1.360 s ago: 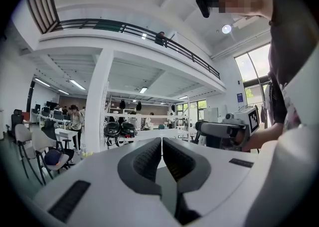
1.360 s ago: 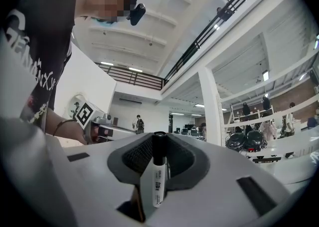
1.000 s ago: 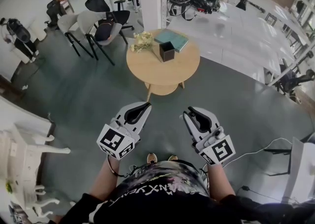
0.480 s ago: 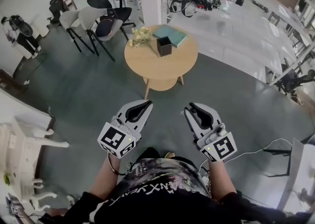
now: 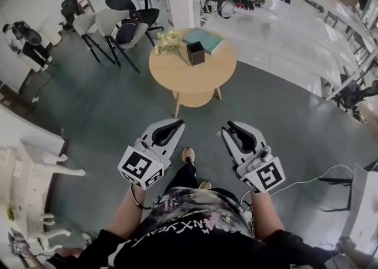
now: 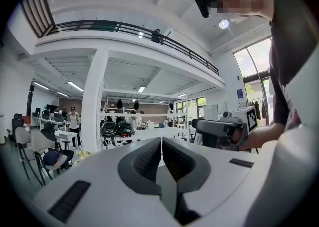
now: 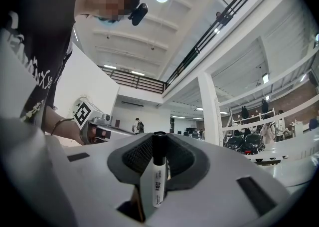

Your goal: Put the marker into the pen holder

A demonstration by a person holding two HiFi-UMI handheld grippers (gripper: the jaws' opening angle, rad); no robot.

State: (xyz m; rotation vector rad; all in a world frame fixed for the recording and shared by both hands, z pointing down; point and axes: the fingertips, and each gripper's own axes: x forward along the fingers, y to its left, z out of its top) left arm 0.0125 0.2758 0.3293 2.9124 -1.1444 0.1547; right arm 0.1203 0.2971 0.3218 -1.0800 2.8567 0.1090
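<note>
Tally so far: one marker (image 7: 158,171) clamped in the right gripper (image 5: 227,131), left gripper (image 5: 176,123) closed on nothing, one holder (image 5: 196,53) near the far edge of one table (image 5: 195,84), plenty of open floor (image 5: 118,114) ahead.

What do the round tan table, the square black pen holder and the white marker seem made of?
Round tan table: probably wood or veneer, matte light-brown top. Square black pen holder: too small to tell, dull dark. White marker: smooth plastic, slight sheen.

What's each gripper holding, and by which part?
Right gripper: marker, clamped by its white barrel, black cap at the jaw tips. Left gripper: shut, empty.
</note>
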